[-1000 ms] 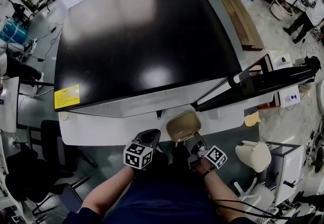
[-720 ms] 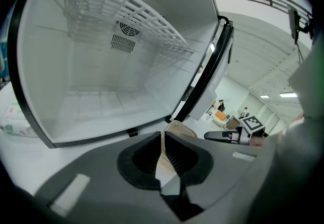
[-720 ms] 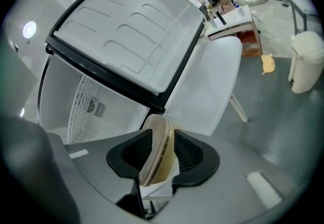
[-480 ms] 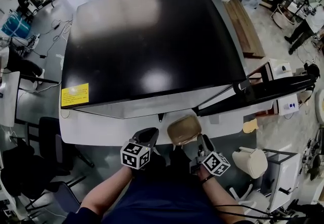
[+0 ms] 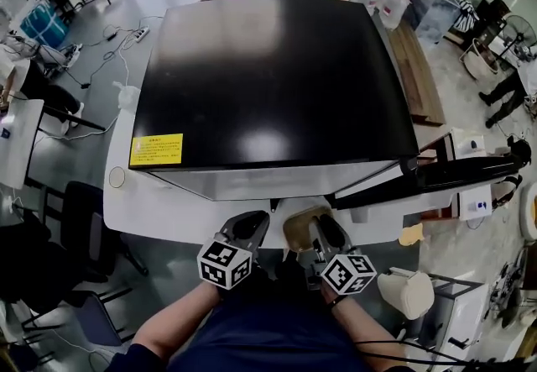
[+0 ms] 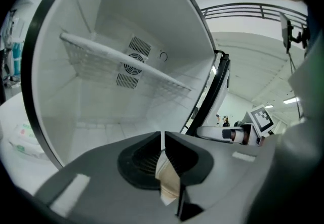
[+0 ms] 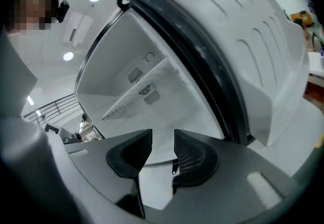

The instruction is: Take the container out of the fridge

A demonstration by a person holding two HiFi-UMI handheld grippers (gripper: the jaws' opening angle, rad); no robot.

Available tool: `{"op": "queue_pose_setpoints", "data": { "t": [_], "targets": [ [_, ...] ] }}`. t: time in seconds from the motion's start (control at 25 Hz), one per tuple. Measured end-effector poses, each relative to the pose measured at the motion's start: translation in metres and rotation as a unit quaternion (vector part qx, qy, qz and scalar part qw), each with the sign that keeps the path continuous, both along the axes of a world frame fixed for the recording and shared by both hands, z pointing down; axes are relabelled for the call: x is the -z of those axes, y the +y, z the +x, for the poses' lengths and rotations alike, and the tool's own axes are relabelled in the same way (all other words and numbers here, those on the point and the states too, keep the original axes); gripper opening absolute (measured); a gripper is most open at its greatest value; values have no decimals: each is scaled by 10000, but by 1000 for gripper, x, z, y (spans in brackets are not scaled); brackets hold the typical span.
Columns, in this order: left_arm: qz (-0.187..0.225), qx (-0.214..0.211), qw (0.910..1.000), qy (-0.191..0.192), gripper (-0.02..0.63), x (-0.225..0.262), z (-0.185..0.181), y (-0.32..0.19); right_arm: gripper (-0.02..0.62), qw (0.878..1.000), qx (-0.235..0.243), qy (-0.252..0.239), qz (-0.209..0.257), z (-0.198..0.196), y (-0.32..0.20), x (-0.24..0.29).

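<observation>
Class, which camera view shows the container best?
The head view: the tan container shows most of its top there. The left gripper view shows only a tan sliver of it pinched between the jaws; the right gripper view shows none of it.

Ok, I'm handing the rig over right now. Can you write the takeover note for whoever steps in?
The left gripper is shut on a tan edge, apparently the rim of the tan plastic container.
The right gripper is open with nothing between its jaws, beside the container.
The container sits at the front opening of the black-topped white fridge, between both grippers. The fridge door is open.
Done: container gripped and at the opening.
Left: draw it fully clear, probably with the right gripper helping.
</observation>
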State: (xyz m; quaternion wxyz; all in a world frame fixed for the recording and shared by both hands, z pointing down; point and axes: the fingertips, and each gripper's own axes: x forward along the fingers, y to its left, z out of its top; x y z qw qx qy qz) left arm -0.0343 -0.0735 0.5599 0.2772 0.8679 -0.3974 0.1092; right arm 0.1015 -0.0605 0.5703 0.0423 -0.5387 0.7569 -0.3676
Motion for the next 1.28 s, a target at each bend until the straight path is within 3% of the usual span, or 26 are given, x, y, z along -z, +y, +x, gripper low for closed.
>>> {"op": "queue_pose_setpoints", "data": {
  "t": [0.24, 0.4, 0.56, 0.92, 1.28],
  "targets": [
    [566, 94, 9983, -108, 25, 33, -2, -5, 94, 9932, 713, 579, 714, -34, -17, 45],
    [835, 197, 9963, -100, 25, 55, -5, -6, 31, 9824, 1072, 933, 1209, -50, -25, 75],
    [964, 366, 9947, -31, 25, 74, -8, -12, 29, 9699, 1415, 1294, 1500, -64, -31, 96],
    [1075, 544, 9927, -69, 25, 81, -19, -17, 17, 9524, 1712, 1621, 1931, -82, -29, 108],
    [1039, 498, 9933, -85, 25, 77, -15, -18, 11, 9512, 1681, 1680, 1967, -79, -29, 107]
  ]
}}
